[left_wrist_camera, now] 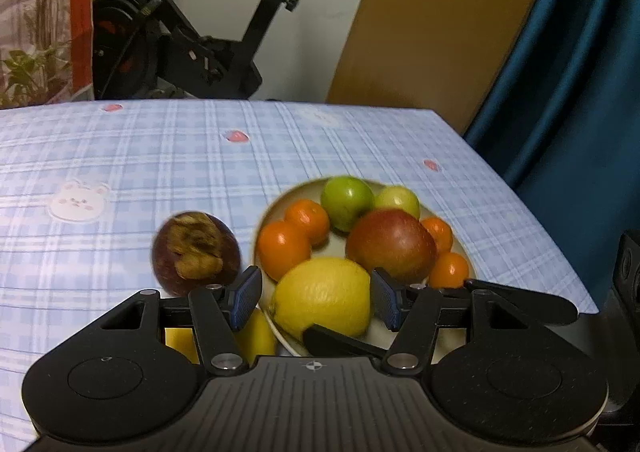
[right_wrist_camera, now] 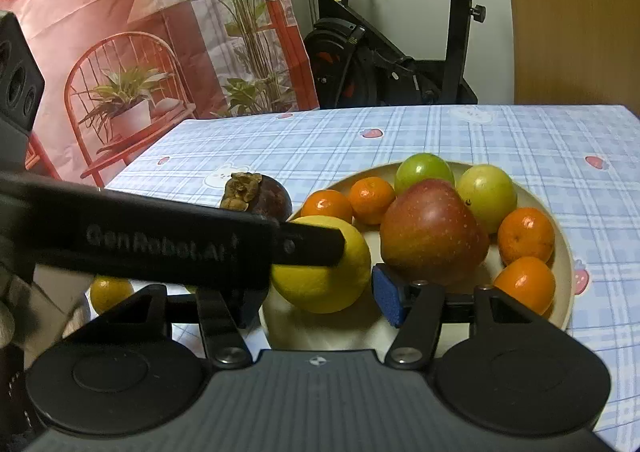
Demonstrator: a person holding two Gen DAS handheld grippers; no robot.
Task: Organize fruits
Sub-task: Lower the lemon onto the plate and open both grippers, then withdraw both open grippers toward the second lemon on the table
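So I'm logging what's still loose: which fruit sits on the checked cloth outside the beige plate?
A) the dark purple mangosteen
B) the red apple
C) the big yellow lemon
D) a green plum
A: the dark purple mangosteen rests on the blue checked tablecloth, left of the beige plate.

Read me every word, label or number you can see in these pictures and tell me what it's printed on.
"GenRobot.AI": embossed on the black finger of the left hand-held gripper, right wrist view.
Small white mark on the same finger, beside that brand: too small to read.
No other writing. The tablecloth carries only bunny and strawberry pictures, and the exercise bike shows no readable label.
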